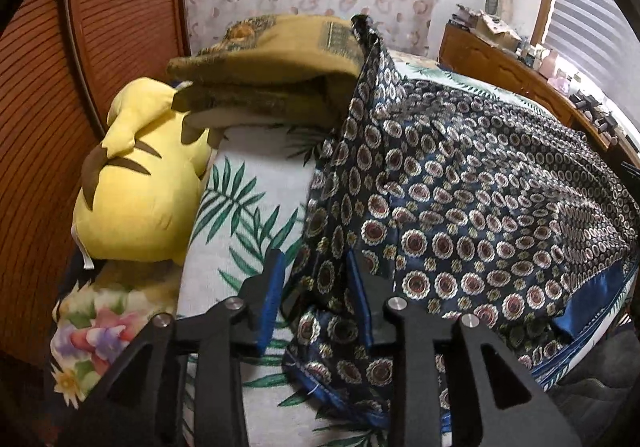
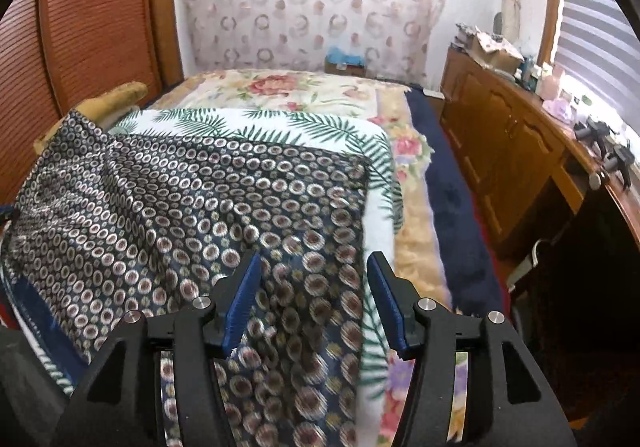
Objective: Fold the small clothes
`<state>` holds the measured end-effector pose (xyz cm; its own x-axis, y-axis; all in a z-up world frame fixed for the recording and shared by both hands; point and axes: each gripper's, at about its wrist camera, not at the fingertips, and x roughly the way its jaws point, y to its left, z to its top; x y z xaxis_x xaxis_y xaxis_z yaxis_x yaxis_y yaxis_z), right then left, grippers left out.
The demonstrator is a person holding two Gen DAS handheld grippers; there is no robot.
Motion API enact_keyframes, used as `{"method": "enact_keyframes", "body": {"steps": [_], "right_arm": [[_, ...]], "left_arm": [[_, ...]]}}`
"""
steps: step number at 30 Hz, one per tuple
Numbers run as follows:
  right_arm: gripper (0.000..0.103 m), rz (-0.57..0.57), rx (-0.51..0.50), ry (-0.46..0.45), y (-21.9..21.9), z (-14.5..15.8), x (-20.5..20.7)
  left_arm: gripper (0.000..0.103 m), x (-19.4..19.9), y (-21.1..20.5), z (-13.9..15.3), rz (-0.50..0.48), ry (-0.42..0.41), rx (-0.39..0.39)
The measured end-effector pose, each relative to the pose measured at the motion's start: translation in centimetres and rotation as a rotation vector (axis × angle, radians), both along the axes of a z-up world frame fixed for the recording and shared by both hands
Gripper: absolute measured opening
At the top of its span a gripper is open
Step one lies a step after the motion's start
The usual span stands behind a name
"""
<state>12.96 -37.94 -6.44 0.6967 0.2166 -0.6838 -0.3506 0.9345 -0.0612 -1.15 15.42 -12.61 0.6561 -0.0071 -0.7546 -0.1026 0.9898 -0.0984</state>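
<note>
A dark blue garment [image 1: 460,183] with a pattern of round medallions lies spread over the white palm-leaf blanket [image 1: 248,207]; it also shows in the right wrist view [image 2: 192,199]. My left gripper [image 1: 316,267] is open, its blue-padded fingers straddling the garment's bunched left edge. My right gripper [image 2: 314,267] is open just above the garment's near right part; the cloth passes under and between its fingers. One far corner of the garment rests against a folded yellow-brown blanket [image 1: 280,59].
A yellow plush toy [image 1: 140,175] lies at the left by the wooden slatted door [image 1: 44,107]. A floral quilt [image 2: 304,87] covers the bed behind. A wooden sideboard [image 2: 508,135] with clutter runs along the right under the window blind.
</note>
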Motion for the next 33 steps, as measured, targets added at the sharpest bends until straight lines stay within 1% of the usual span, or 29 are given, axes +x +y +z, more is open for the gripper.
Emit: {"method": "enact_keyframes", "body": {"steps": [1,3,6,10,13,18,22,27,30,33], "right_arm": [[0.057,0.005,-0.003,-0.004,0.4,-0.1,0.1],[0.067,0.021,-0.009,-0.010,1.4,-0.4,0.1],[0.070,0.050,0.016,-0.002,2.7,-1.0,0.1],[0.070,0.077,0.010,0.026,4.6,-2.7,0.0],[0.070,0.088,-0.009,0.049,5.6,-4.2,-0.1],[0.070,0.089,-0.031,0.075,6.2,-5.7,-0.1],[0.070,0.077,-0.032,0.073,6.0,-5.8,-0.2],[0.070,0.070,-0.026,0.085,5.6,-5.9,-0.2],[0.070,0.067,-0.032,0.085,5.7,-5.9,-0.2],[0.070,0.064,-0.059,0.079,5.8,-5.9,-0.5]], "left_arm": [[0.030,-0.1,0.1,-0.1,0.001,0.006,-0.009],[0.031,-0.3,0.1,-0.2,-0.001,0.005,-0.011],[0.032,-0.5,0.0,-0.2,-0.004,0.011,-0.015],[0.036,-0.9,-0.7,-0.1,-0.026,0.022,-0.006],[0.036,-1.2,-1.1,-0.1,-0.030,0.031,0.004],[0.037,-1.4,-1.0,-0.1,-0.018,0.029,-0.022],[0.037,-1.3,-0.5,-0.1,0.005,0.017,-0.061],[0.036,-1.3,-0.9,-0.2,0.004,0.014,-0.030],[0.036,-1.3,-0.9,-0.1,0.007,0.011,-0.036],[0.036,-1.1,-0.8,-0.1,0.010,0.010,-0.044]]}}
